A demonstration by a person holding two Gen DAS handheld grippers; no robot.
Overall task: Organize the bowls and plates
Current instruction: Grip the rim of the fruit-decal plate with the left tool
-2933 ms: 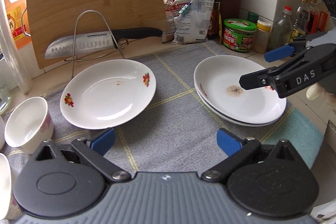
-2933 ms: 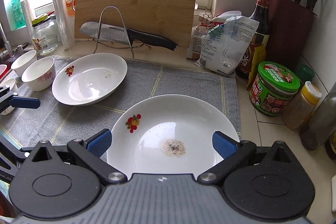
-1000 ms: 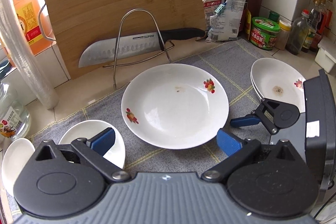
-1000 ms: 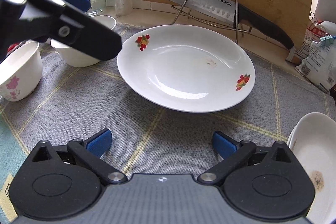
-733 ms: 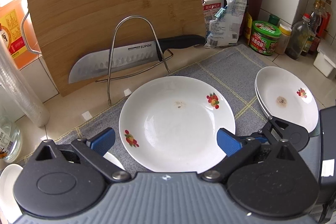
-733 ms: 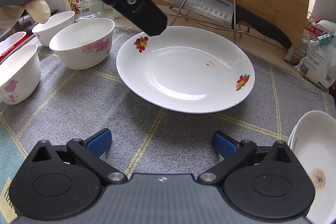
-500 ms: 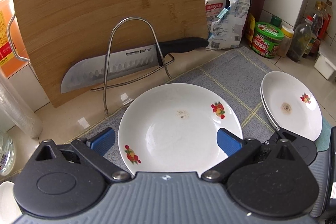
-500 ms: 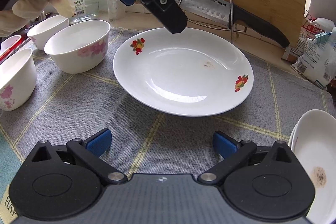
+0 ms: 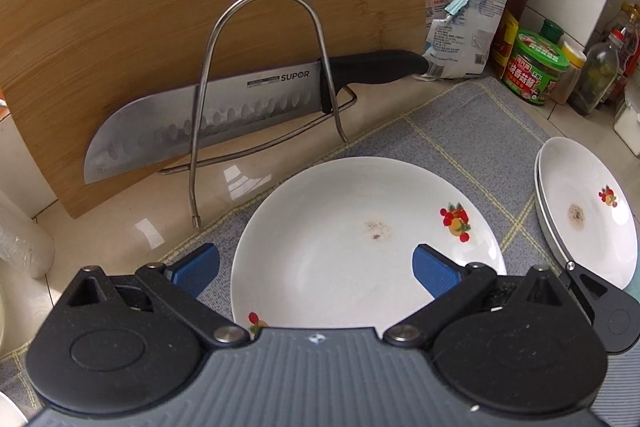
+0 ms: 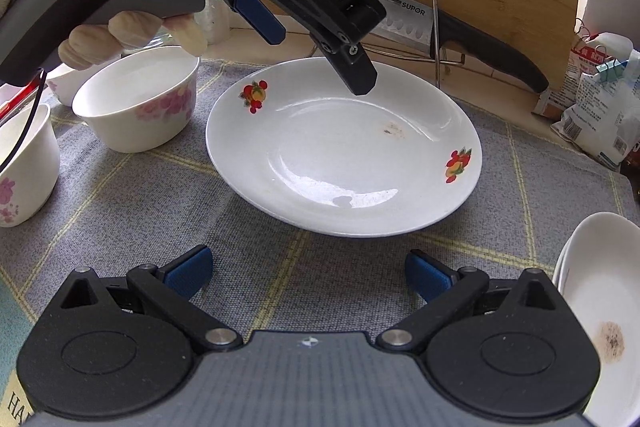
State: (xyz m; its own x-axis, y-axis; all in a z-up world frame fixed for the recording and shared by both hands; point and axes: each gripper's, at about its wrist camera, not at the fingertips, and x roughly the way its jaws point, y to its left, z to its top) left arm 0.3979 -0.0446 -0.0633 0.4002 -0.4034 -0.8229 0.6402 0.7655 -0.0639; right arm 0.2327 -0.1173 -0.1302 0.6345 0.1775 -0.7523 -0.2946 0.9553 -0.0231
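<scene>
Both tongs are spread, grasping nothing: left tongs [image 9: 314,263] are now closing in above the lone fruit-print plate [image 10: 344,147] mid-mat, right tongs [image 10: 308,273] trailing; stacked plates [image 9: 588,207] are waiting near the worktop's right edge.

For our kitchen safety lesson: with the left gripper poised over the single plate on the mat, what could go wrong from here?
1. The open left gripper hangs above the white fruit-patterned plate; gripping the glossy rim may slip.
2. The steel knife in its wire rack sits just behind; a lifted plate could knock it.
3. The white floral bowl stands beside the plate; a swing could bump it.
</scene>
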